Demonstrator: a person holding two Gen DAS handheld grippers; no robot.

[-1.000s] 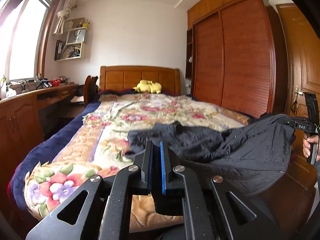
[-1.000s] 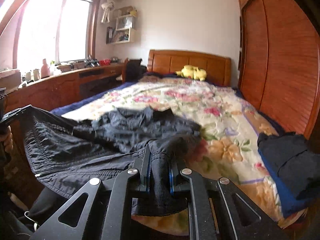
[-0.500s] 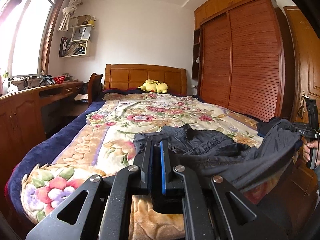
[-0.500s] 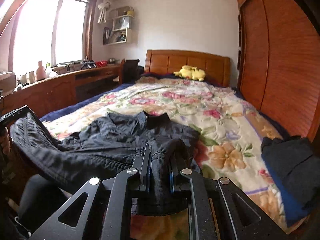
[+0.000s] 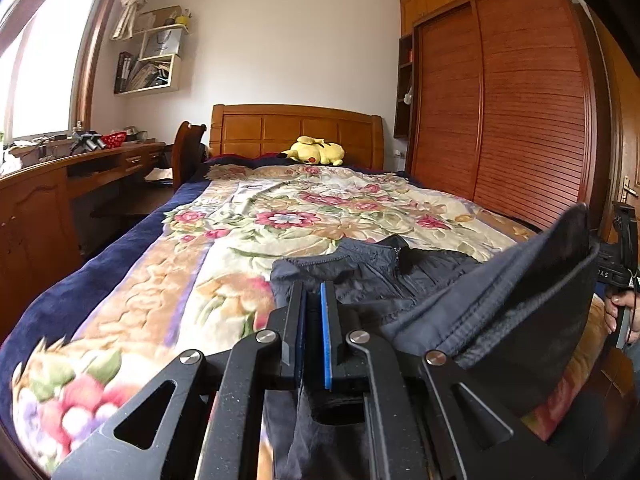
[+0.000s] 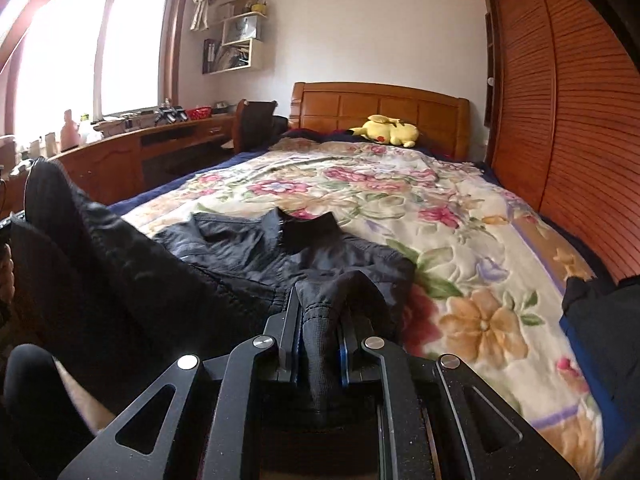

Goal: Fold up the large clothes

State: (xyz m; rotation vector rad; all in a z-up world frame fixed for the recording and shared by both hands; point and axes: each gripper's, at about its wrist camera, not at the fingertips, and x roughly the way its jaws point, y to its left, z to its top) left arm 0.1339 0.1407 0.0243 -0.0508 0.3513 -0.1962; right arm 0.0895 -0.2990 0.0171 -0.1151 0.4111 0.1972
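my left gripper (image 5: 313,328) is closed on thin hem cloth of the dark jacket (image 5: 384,276); my right gripper (image 6: 318,336) is clamped on a thick ribbed fold; the jacket lies collar-away on the floral bed (image 6: 460,248); i judge it soft, limp, a little slippery, best taken by the hem corners; folded dark clothes (image 6: 600,312) lie at the right, apart.

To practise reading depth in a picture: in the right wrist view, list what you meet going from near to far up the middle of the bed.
right gripper clamping a dark cuff → dark jacket spread flat → floral blanket → yellow plush toy → wooden headboard
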